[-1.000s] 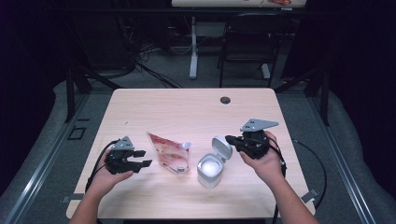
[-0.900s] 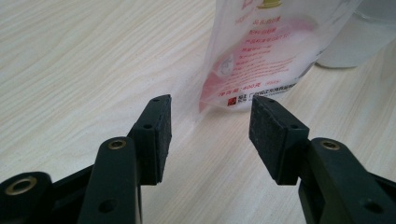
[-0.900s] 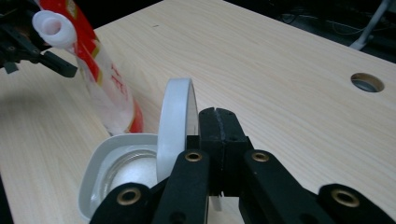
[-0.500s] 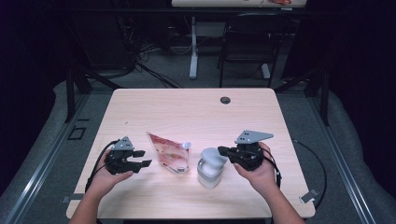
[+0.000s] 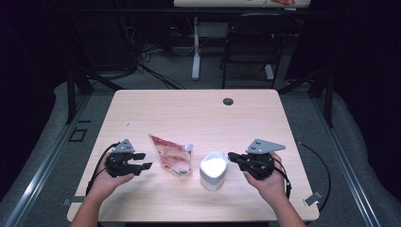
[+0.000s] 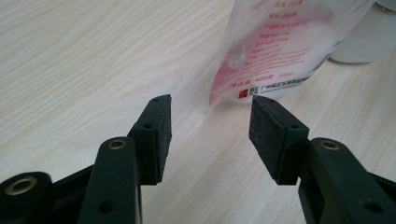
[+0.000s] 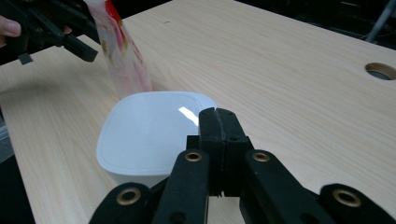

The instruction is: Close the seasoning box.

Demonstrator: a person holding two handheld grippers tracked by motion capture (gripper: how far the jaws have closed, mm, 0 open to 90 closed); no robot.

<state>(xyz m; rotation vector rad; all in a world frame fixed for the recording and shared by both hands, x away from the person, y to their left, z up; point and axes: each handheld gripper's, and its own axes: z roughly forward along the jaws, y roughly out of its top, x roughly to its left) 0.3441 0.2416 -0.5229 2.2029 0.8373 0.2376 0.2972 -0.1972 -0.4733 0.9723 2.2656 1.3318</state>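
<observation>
A white square container [image 5: 212, 170] with its lid down stands on the table's front half. A red-and-white printed pouch [image 5: 172, 155] lies just left of it. My right gripper [image 5: 231, 156] is shut, and its tips rest at the right edge of the container's lid [image 7: 149, 128]. My left gripper [image 5: 144, 161] sits left of the pouch, open with nothing between its jaws. In the left gripper view the pouch's bottom corner [image 6: 243, 91] lies just beyond the open fingertips [image 6: 161, 116].
The light wooden table [image 5: 189, 113] has a round cable hole [image 5: 228, 101] near its far edge. A black chair [image 5: 246, 52] and desk legs stand beyond the table. Cables trail from both grippers off the front corners.
The container's lid, raised one second ago, is now down. My right gripper moved down and left onto the lid's edge. The left gripper stayed in place.
</observation>
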